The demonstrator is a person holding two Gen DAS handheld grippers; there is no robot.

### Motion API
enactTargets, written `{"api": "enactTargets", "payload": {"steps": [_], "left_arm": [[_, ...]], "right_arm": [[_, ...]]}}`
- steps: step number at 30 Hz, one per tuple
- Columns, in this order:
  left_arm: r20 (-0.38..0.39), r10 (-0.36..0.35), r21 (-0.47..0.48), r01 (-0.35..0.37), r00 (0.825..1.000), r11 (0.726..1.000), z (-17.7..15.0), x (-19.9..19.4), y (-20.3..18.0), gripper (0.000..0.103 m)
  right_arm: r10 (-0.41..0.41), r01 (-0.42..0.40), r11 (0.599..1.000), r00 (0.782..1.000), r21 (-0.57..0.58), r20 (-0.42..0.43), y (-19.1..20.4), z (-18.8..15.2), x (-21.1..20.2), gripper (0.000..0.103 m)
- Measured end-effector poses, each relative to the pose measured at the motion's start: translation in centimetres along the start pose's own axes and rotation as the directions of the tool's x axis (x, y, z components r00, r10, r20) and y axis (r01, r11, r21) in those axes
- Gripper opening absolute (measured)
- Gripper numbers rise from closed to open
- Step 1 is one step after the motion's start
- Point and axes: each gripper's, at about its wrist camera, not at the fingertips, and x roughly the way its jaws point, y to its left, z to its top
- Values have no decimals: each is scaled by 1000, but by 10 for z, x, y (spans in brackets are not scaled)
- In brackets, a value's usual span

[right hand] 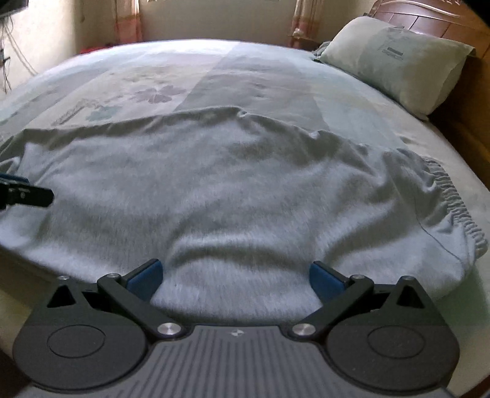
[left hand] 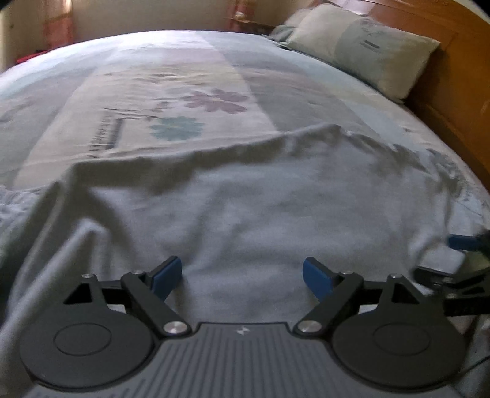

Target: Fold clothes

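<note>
- A pale grey, fleecy garment (right hand: 232, 196) lies spread flat across the near half of my bed, on a flower-printed bedspread (right hand: 171, 79) in pastel panels.
- My left gripper (left hand: 242, 275), blue pads on black arms, hangs over the garment's near edge, jaws released and wide, with only cloth below them.
- My right gripper (right hand: 235, 277) sits over the same edge, jaws likewise spread, nothing grasped.
- The garment's ribbed hem (right hand: 453, 196) bunches at its right side.
- Beyond the garment, a pale green pillow (right hand: 395, 58) rests against a brown wooden headboard (right hand: 428, 18).
</note>
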Motion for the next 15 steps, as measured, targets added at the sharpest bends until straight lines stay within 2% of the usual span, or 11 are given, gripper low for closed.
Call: {"api": "enactTargets", "payload": {"steps": [2, 6, 9, 15], "left_arm": [[15, 24, -19, -23, 1000, 1000, 0, -5, 8, 86], [15, 8, -57, -7, 1000, 998, 3, -4, 14, 86], [8, 15, -24, -15, 1000, 1000, 4, -1, 4, 86], [28, -21, -12, 21, 999, 1000, 11, -6, -7, 87]], "right_arm": [[-20, 20, 1000, 1000, 18, 2, 2, 3, -11, 103], [23, -19, 998, 996, -54, 90, 22, 0, -28, 103], [34, -29, 995, 998, -96, 57, 36, 1, -23, 103], [33, -33, 996, 999, -85, -3, 41, -7, -8, 103]]}}
